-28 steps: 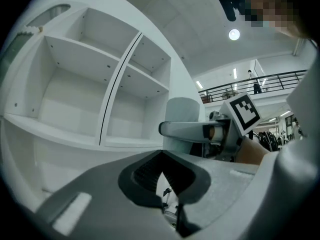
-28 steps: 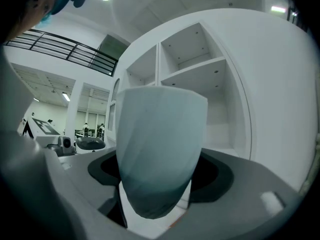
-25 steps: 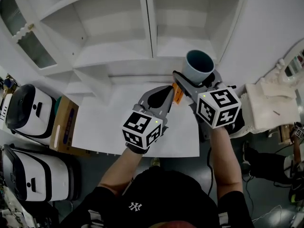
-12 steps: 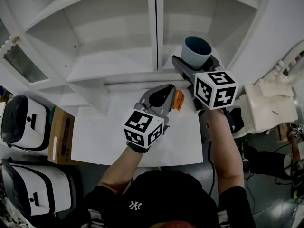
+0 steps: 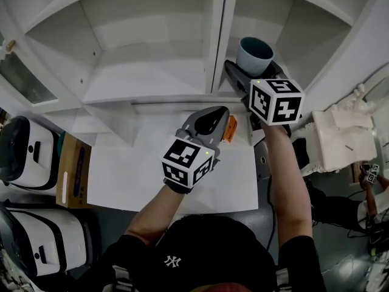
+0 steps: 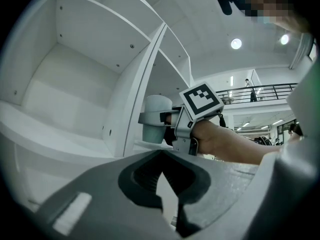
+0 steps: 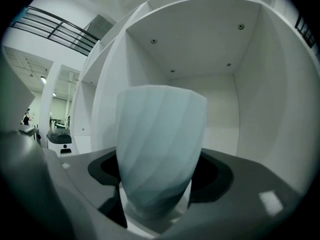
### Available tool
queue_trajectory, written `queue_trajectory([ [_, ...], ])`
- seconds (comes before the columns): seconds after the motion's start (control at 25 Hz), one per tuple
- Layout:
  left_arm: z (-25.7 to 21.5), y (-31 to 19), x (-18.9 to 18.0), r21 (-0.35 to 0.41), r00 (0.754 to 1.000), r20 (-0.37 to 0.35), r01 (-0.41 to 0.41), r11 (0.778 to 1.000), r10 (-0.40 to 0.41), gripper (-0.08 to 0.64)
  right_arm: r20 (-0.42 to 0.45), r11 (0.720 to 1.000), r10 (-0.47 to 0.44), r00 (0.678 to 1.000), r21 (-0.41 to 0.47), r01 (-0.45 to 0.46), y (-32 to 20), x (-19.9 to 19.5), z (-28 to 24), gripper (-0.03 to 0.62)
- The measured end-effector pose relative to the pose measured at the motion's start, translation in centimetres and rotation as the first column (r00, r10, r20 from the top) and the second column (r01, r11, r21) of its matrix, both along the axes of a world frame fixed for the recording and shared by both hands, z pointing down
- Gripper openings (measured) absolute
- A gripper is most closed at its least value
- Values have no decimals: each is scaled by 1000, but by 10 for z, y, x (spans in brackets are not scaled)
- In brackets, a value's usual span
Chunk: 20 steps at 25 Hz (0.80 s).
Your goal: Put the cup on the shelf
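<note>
A pale blue ribbed cup [image 5: 254, 55] with a dark teal inside stands upright between the jaws of my right gripper [image 5: 248, 78], which is shut on its lower half. It is held at the mouth of the white shelf unit's right compartment [image 5: 298, 23], just right of the upright divider [image 5: 221, 35]. The right gripper view shows the cup [image 7: 160, 149] filling the middle, with the compartment's back wall [image 7: 220, 109] behind it. Whether it touches the shelf board I cannot tell. My left gripper [image 5: 211, 121] hovers over the white table, shut and empty, looking at the cup [image 6: 155, 119].
The white table [image 5: 140, 163] lies below the shelf unit, with a small orange piece [image 5: 230, 128] beside the left gripper. White and black cases [image 5: 27, 151] and a cardboard box [image 5: 73, 169] sit at the left. A white carved furniture piece [image 5: 340, 139] stands at the right.
My right gripper has carried the cup further up and into the mouth of the right compartment. The left gripper has stayed nearly in place, shut.
</note>
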<state>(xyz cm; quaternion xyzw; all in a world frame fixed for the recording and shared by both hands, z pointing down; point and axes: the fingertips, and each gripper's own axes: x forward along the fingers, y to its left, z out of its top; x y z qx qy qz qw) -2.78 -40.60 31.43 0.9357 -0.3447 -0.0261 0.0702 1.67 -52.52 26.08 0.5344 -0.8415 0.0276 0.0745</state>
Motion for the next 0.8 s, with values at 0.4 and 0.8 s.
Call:
queue_trajectory([
  [0.4, 7, -11, -9, -14, 1000, -9, -1, 1000, 1, 0, -59, 999, 24, 998, -36, -26, -26, -6, 10, 390],
  [0.8, 6, -11, -8, -17, 1000, -20, -12, 1000, 12, 0, -130, 996, 12, 991, -90, -24, -25, -5, 19, 393],
])
